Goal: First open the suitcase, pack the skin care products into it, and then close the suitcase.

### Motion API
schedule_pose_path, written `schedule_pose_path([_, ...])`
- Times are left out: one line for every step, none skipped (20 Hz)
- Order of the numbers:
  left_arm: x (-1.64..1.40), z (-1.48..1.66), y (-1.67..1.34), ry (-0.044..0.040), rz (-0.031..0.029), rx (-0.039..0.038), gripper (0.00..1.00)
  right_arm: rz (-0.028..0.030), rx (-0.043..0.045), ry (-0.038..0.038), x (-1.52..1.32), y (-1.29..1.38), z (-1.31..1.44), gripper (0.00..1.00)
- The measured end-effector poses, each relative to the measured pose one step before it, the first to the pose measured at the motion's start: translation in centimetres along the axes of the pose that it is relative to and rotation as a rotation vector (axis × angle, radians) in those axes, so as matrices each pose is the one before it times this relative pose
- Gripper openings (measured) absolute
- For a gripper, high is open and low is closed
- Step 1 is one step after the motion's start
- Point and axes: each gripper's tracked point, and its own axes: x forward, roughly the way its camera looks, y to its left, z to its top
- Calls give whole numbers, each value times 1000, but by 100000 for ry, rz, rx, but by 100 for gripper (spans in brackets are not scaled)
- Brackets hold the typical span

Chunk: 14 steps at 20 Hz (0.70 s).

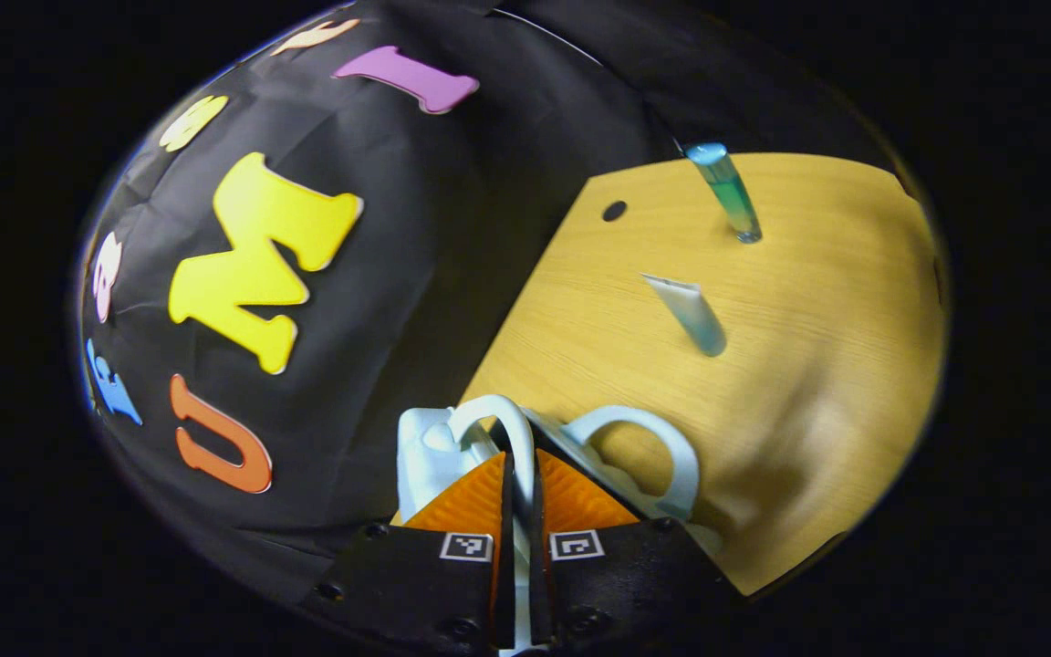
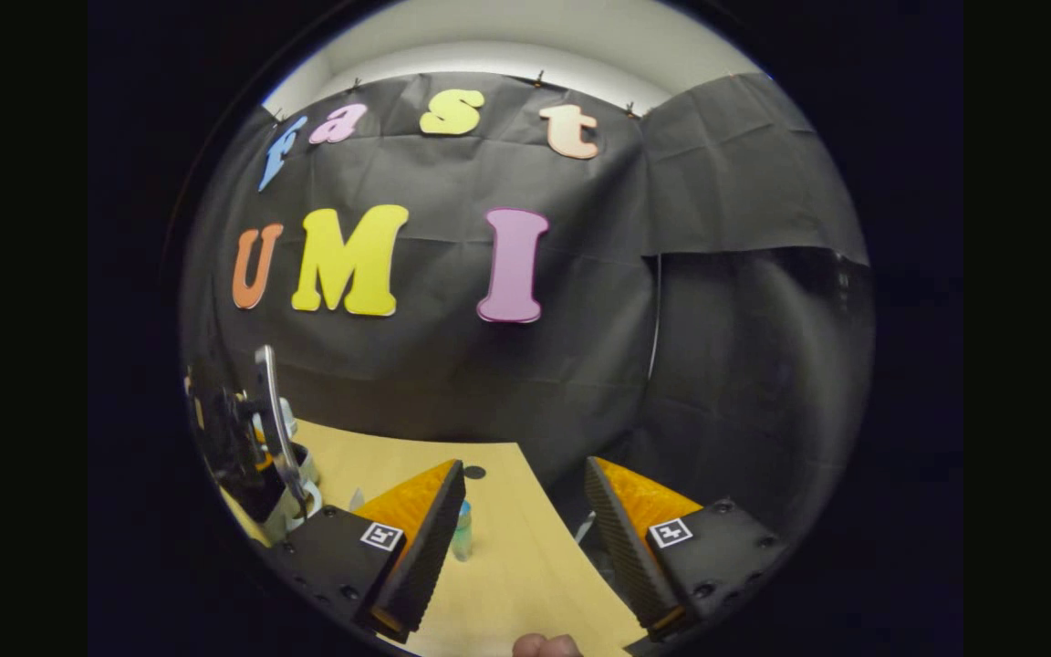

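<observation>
left gripper (image 1: 522, 474) clamped on white handle (image 1: 509, 429) | right gripper (image 2: 525, 529) spread apart | tubes (image 1: 691, 312) on table (image 1: 817, 383)

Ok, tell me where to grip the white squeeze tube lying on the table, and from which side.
Take the white squeeze tube across its round body near the cap end, not the flat crimped tail, which is thin and would likely slip. It lies flat on the wooden table, so come down from above with the right gripper, whose fingers are open, straddling its width.
</observation>
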Motion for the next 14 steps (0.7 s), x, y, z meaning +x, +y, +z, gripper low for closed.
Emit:
schedule_pose_path([-742,-412,1932,-2355,3014,-5046,7,2030,-635,-611,-30,1014,541,79])
schedule_pose_path([-848,-297,1968,-2870,2871,-5185,6,2115,-370,-905,12,1116,648,79])
schedule_pose_path([-1111,-400,2345,-2865,3389,-4278,6,2105,-521,-1031,24,1224,705,79])
schedule_pose_path([-875,-521,2585,-2567,3728,-3325,6,1968,-306,-759,174,1179,512,79])
schedule_pose_path([-615,-1140,3127,-1766,4581,-4761,5,2159,59,-107,128,1189,338,79])
schedule_pose_path([-93,-1232,2598,-1112,4548,-4689,5,2051,262,316,100,1216,203,79])
schedule_pose_path([-378,-1628,2777,-78,5807,-3265,5,1786,220,13,93,1129,387,79])
schedule_pose_path([-248,-1945,2241,779,4328,-3015,5,1307,-114,-176,133,1033,407,79])
schedule_pose_path([136,-2056,1858,665,3448,-4414,5,1185,-205,-295,91,983,466,79])
schedule_pose_path([706,-1726,1698,1015,1975,-5237,5,1651,-581,-143,-16,1134,274,79])
schedule_pose_path([948,-1555,1936,327,1173,-5877,5,1394,-1395,84,22,1050,237,79])
schedule_pose_path([753,-1454,1627,-32,-48,-5857,5,1498,-1626,-189,-38,884,132,79])
schedule_pose_path([964,-1580,1712,289,-474,-4626,5,1600,-1661,19,14,937,215,79])
schedule_pose_path([942,-1565,1504,640,-936,-4022,5,1395,-1550,322,55,890,86,79])
